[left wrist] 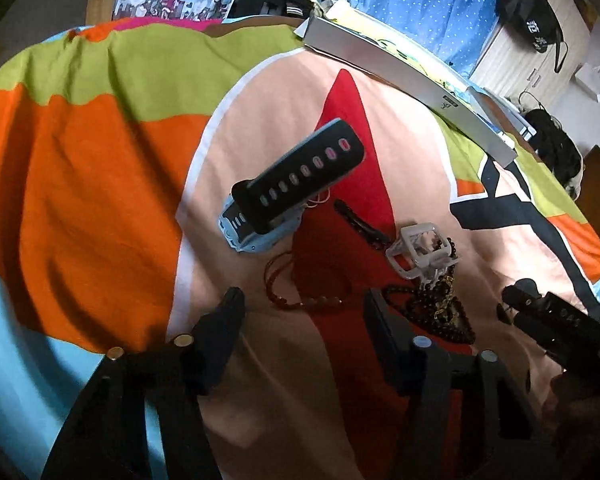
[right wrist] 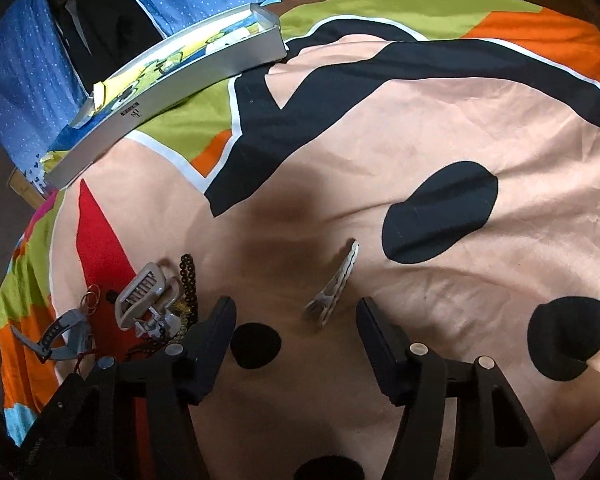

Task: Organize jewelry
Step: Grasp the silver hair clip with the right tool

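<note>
My left gripper [left wrist: 304, 304] hovers open just above a red bead string [left wrist: 300, 294] on the bedspread. Ahead of it lies a watch [left wrist: 284, 192] with a black strap and a pale blue case. To its right sit a white claw clip [left wrist: 420, 252], a dark hair bar [left wrist: 360, 224] and a heap of dark bead bracelets [left wrist: 440, 312]. My right gripper [right wrist: 296, 312] is open, and a slim white hair clip [right wrist: 334, 284] lies just beyond its fingertips. The claw clip [right wrist: 144, 292], dark beads [right wrist: 188, 276] and watch [right wrist: 60, 332] are to its left.
A long silver box [left wrist: 412, 80] with a printed yellow lining stands at the far edge of the colourful bedspread [left wrist: 100, 160]; the box [right wrist: 172, 80] is at the upper left in the right wrist view. Blue dotted curtains and a white drawer unit [left wrist: 540, 52] stand beyond.
</note>
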Motion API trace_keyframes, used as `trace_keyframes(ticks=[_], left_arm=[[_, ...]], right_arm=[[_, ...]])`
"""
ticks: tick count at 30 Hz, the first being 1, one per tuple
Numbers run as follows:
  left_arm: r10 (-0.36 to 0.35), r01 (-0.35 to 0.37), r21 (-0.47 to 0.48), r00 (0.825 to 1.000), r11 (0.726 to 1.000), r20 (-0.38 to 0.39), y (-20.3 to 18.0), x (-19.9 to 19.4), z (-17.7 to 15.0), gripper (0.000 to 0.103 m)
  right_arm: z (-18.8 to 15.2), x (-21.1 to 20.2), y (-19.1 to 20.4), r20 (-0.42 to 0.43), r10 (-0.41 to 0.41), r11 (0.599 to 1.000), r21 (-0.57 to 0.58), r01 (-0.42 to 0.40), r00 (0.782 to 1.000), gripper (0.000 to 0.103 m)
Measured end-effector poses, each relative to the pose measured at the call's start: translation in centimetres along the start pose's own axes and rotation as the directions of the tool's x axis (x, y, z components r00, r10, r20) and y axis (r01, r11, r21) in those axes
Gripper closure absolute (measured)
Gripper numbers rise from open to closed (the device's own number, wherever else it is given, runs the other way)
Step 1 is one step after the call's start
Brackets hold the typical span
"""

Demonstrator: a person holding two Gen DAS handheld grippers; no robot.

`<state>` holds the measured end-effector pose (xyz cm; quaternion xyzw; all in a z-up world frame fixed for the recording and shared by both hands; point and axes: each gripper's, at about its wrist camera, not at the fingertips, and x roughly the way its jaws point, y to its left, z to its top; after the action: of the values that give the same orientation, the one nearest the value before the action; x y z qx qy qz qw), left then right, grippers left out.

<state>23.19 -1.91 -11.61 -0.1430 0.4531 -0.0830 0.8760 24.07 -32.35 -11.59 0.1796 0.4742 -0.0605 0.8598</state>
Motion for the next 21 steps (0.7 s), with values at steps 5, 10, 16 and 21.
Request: trace_keyframes(ticks=[5, 10, 16, 21], left_arm=[[-0.007, 0.006, -0.048, 1.000, 0.999, -0.020, 0.8, 0.6, 0.1, 0.073], [-0.011, 0.009, -0.046, 0.999, 0.999, -0.041, 0.7, 1.3, 0.3, 0.076], [-0.001, -0.002, -0.039, 0.998, 0.999, -0.059, 0.7, 2.0, 0.5, 0.088], [0.001, -0.004, -0.046, 0.998, 0.999, -0.060, 1.0, 2.2, 0.6, 0.099]], right_arm=[[0.0, 1.0, -0.4, -0.017, -0.006, 1.000, 0.029, 0.006, 1.000, 0.058], [0.0, 1.9, -0.9, -0.030, 0.001, 0.998, 0.062, 0.001, 1.000, 0.071], [-0.3, 2.1, -0.7, -0.039, 0.027, 0.998, 0.057, -0.025, 0.999, 0.088], [-0.5, 1.9, -0.6, -0.035, 0.039, 0.998, 0.054, -0.037, 0.999, 0.090]])
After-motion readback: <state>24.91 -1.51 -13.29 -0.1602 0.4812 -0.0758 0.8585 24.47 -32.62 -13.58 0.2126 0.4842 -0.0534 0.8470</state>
